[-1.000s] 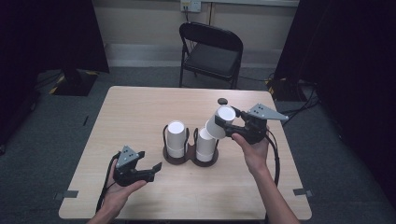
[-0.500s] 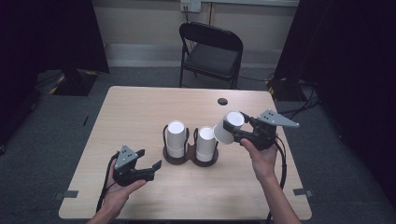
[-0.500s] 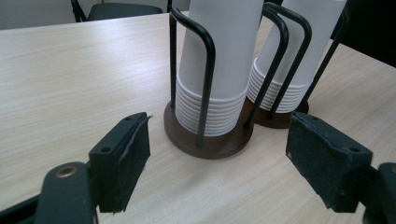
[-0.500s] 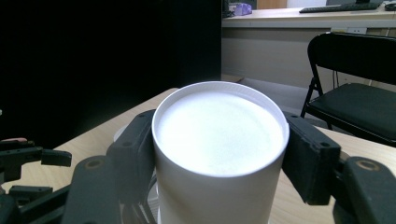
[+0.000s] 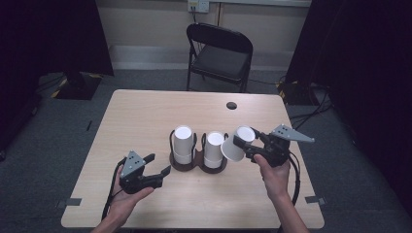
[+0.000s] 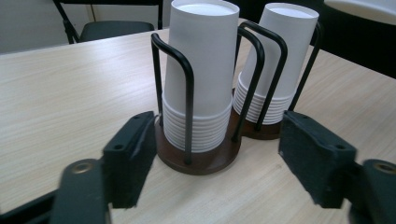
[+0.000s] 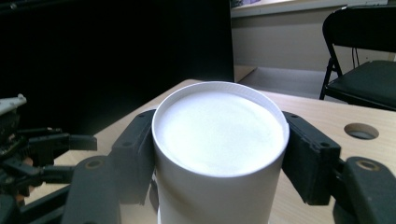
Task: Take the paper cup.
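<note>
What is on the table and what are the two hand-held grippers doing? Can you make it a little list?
table: light wood, round hole near the far edge
holder: dark base, black wire loops, two cup stacks upside down
left stack: in the holder
right stack: in the holder
cup: white, tilted, lifted beside the right stack
right hand-held gripper: shut on the cup
left hand-held gripper: open, holds nothing, points at the holder
chair: black, behind the table

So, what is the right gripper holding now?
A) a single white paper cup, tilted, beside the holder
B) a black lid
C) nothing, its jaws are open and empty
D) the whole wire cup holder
A: the right gripper has its jaws closed on one white paper cup, tilted, just right of the wire cup holder.
</note>
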`<state>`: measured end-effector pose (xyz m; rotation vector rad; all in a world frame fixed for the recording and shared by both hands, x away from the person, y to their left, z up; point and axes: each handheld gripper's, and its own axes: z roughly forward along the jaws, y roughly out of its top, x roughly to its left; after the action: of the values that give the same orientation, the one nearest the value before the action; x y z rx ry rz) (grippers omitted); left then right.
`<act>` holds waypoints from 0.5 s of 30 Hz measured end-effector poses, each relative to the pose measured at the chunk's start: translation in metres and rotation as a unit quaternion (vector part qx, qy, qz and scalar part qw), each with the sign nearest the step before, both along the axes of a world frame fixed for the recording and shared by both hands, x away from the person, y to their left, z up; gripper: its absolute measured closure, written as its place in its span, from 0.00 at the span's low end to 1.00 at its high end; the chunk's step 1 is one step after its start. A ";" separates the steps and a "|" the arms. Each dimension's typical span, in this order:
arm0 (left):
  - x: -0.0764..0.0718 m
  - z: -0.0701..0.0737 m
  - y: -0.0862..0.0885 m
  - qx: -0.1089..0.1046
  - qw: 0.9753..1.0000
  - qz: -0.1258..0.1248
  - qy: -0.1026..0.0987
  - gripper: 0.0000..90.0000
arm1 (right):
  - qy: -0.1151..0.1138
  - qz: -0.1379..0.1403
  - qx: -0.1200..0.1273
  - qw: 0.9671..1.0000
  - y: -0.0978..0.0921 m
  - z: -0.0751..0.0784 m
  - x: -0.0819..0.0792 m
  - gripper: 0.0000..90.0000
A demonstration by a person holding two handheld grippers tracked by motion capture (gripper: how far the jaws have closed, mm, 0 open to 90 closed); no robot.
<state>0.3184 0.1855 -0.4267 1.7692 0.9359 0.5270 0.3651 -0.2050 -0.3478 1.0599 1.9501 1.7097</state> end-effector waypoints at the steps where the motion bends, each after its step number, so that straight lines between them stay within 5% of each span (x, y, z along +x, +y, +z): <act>1: 0.000 0.000 0.000 0.000 1.000 0.000 0.000 0.34 | 0.000 0.000 0.000 1.000 0.000 0.000 0.000 0.37; 7: -0.002 0.002 -0.002 0.006 1.000 -0.017 -0.013 0.32 | 0.034 0.016 0.018 0.999 0.005 -0.013 -0.003 0.37; 10: -0.001 0.002 -0.001 -0.008 1.000 -0.028 0.005 0.36 | 0.042 0.025 0.021 0.999 0.008 -0.016 -0.004 0.37; 11: -0.001 0.002 -0.001 -0.028 0.999 -0.027 0.015 0.38 | 0.050 0.034 0.026 0.998 0.011 -0.018 -0.006 0.37; 15: 0.000 0.004 -0.002 -0.035 0.999 -0.030 0.015 0.38 | 0.051 0.043 0.023 0.997 0.017 -0.019 -0.008 0.37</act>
<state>0.3187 0.1838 -0.4231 1.7399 0.9091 0.4251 0.3566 -0.1885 -0.3664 1.1152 2.0561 1.7871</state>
